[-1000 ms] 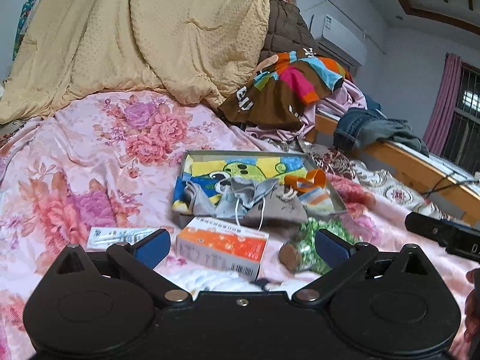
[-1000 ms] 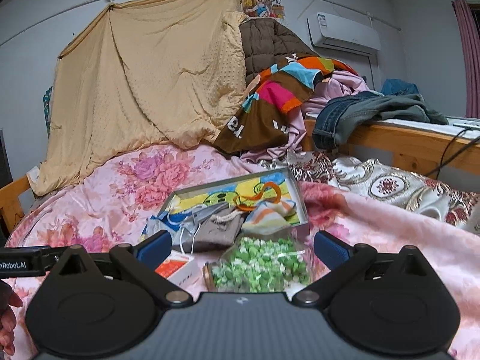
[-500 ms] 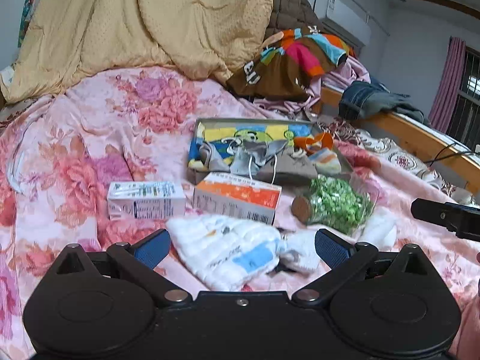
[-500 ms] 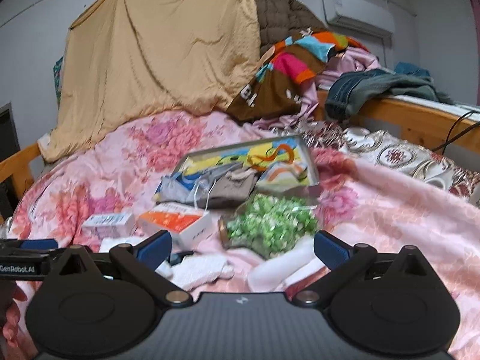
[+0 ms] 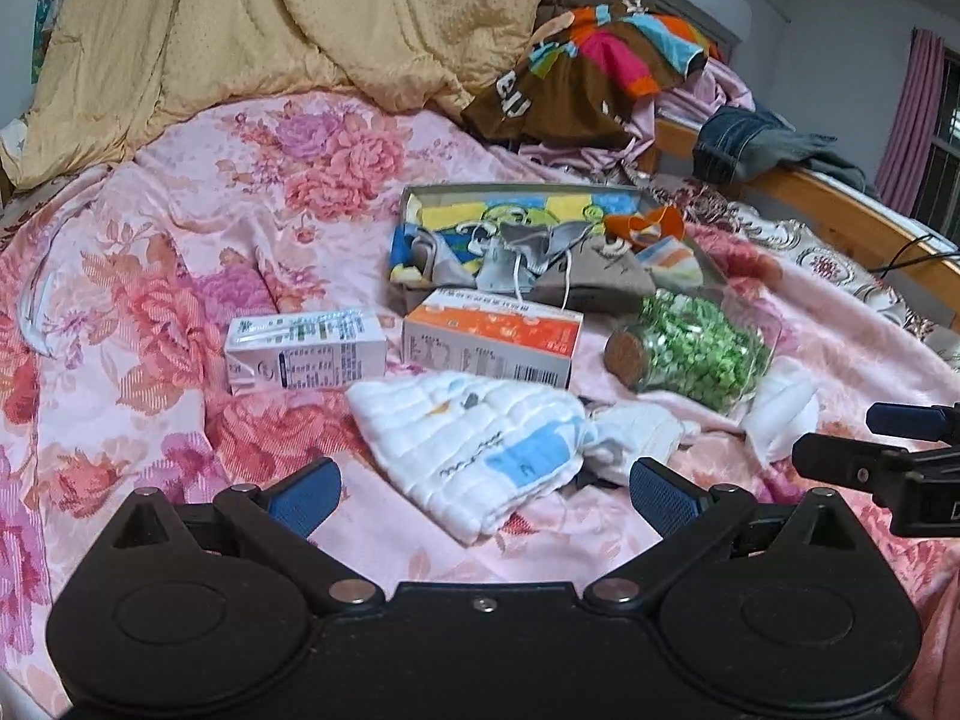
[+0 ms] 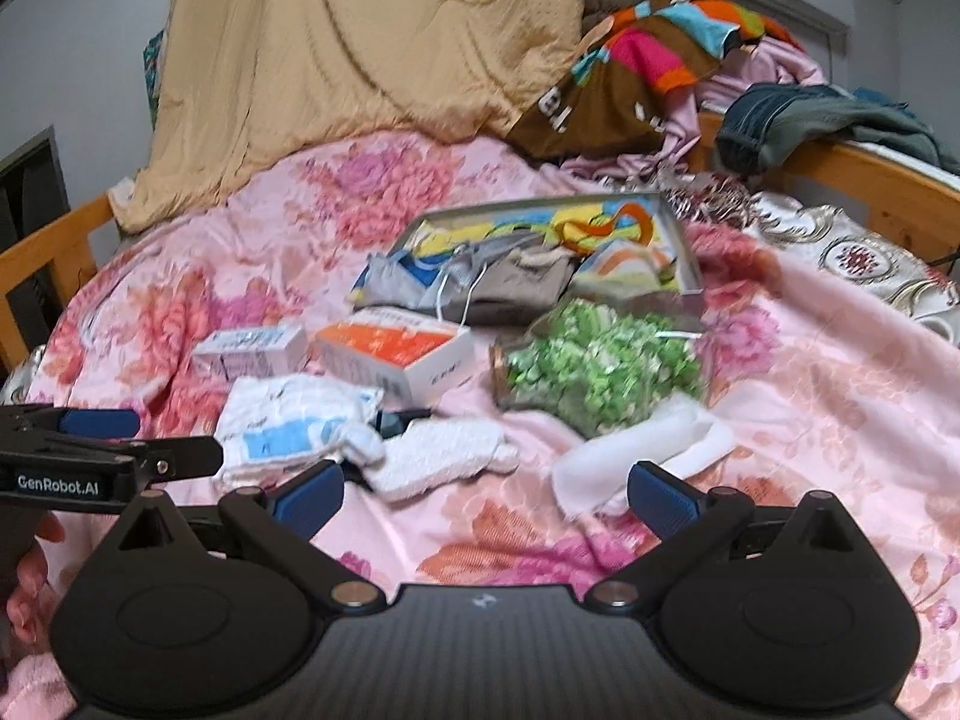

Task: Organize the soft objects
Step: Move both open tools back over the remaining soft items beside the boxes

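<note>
A folded white cloth with blue patches (image 5: 480, 450) (image 6: 294, 426) lies on the floral bedspread just ahead of my left gripper (image 5: 483, 489), which stands open and empty. A small white towel (image 6: 444, 459) (image 5: 639, 438) lies beside it. A second white cloth (image 6: 636, 462) (image 5: 780, 414) sits in front of my right gripper (image 6: 486, 492), also open and empty. Farther back a shallow grey tray (image 5: 411, 198) (image 6: 681, 240) holds several soft fabric items: a colourful cartoon cloth, grey pouches with white cords, an orange piece.
A white carton (image 5: 306, 351), an orange and white box (image 5: 492, 339) and a jar of green sweets (image 5: 690, 354) (image 6: 594, 366) lie between cloths and tray. A tan quilt (image 5: 270, 30) and piled clothes (image 5: 594, 78) rise behind; wooden bed rail (image 5: 840, 222) at right.
Both grippers have drawn back and tilted down, so the white cloths, carton and box now show in front of them. The fingers stayed open.
</note>
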`<state>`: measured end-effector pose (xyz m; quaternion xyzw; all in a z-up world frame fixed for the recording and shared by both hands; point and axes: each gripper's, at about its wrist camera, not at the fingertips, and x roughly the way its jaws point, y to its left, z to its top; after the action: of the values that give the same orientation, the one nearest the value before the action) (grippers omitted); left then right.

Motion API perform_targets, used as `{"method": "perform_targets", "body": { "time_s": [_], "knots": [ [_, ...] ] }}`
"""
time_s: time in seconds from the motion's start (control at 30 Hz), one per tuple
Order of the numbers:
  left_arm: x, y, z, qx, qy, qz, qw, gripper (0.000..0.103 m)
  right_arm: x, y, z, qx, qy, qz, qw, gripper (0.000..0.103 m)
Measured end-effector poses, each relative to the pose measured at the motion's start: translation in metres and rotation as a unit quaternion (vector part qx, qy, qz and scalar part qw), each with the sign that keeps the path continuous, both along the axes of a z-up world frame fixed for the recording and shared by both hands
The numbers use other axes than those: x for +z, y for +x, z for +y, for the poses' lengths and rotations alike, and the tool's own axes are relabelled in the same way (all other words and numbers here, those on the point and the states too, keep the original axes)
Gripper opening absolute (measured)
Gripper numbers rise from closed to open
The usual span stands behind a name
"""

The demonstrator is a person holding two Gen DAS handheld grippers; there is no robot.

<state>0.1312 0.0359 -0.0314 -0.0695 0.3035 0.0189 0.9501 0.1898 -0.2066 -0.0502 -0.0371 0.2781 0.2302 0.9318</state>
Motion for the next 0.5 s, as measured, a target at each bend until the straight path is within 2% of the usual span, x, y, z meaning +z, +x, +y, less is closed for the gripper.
{"method": "perform_targets", "body": {
  "time_s": [0.27, 0.5],
  "knots": [
    [-0.003, 0.004, 0.004, 0.017, 0.002, 0.016, 0.9997, 0.102, -0.007, 0.002, 0.008, 0.014, -0.019, 0.013, 1.0, 0.103],
    [-0.005, 0.015, 0.013, 0.013, -0.007, 0.038, 0.9992, 0.102, -0.013, 0.002, 0.024, 0.041, -0.049, 0.002, 0.998, 0.103]
  ]
}}
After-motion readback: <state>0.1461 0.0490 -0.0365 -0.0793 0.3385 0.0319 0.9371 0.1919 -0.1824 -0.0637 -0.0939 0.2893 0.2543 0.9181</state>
